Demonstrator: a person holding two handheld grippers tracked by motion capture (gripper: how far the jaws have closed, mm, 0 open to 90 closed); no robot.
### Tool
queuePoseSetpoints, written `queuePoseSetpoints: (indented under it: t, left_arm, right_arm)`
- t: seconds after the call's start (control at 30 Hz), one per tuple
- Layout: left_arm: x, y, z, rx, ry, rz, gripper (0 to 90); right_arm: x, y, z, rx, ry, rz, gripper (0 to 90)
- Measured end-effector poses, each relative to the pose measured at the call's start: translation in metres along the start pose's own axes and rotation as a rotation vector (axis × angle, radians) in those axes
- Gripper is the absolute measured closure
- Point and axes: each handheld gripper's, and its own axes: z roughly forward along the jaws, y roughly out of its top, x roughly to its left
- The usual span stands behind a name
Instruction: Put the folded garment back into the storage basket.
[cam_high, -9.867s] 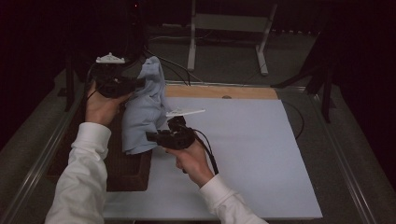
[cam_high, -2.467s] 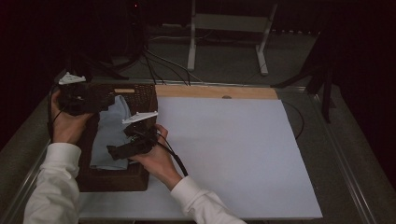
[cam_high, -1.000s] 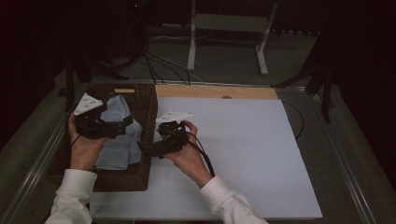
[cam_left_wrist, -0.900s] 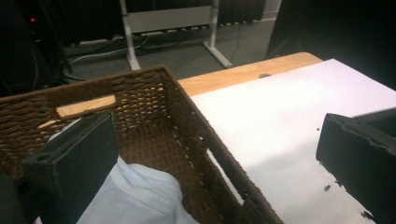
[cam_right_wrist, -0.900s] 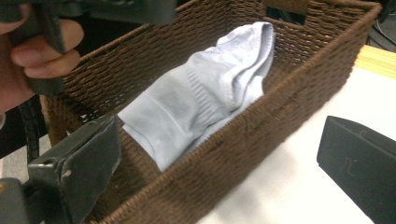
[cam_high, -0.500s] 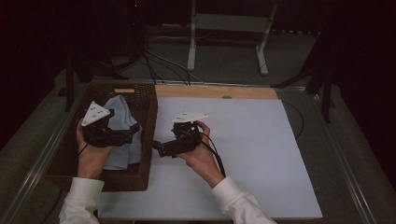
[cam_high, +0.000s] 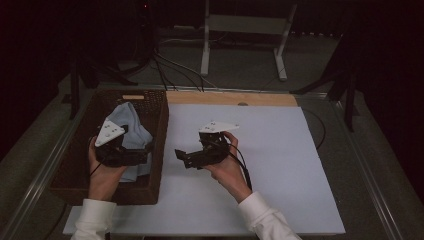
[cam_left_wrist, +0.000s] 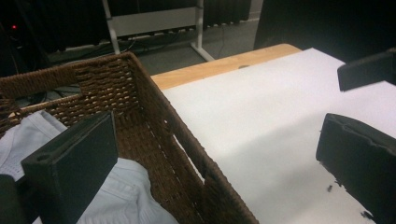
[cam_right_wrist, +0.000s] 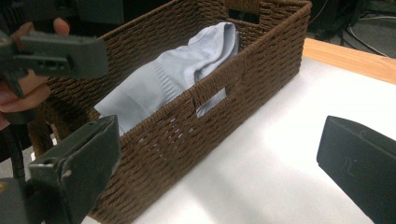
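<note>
A light blue cloth (cam_high: 131, 134) lies crumpled inside a brown wicker basket (cam_high: 159, 125) at the table's left. My left gripper (cam_high: 144, 151) hovers over the basket's near half, just above the cloth, open with nothing in it. Along its jaws in the left gripper view (cam_left_wrist: 215, 179) I see the basket wall (cam_left_wrist: 159, 126) and the cloth (cam_left_wrist: 126, 196). My right gripper (cam_high: 182, 157) is held over the white board beside the basket, pointing at it, also open and holding nothing. The right gripper view (cam_right_wrist: 219, 163) shows the basket (cam_right_wrist: 261, 70), the cloth (cam_right_wrist: 173, 79) and the left gripper (cam_right_wrist: 60, 53).
The white board (cam_high: 280, 165) covers most of the table, with a wooden strip (cam_high: 230, 97) along its far edge. Cables (cam_high: 170, 70) and a white stand (cam_high: 240, 30) lie on the dark floor beyond. Metal rails (cam_high: 370, 170) run along the table's sides.
The cloth, held up over the table at first, now lies in the basket. The left gripper has drawn back toward the person. The right gripper has moved right, off the basket onto the board.
</note>
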Motion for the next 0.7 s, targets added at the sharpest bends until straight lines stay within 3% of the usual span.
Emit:
queuePoseSetpoints:
  t: [0.7]
  left_arm:
    - [-0.017,-0.013,-0.001,-0.023,-0.046,-0.002,0.3]
  right_arm:
    - [-0.025,-0.025,-0.038,-0.072,-0.023,0.033,0.0]
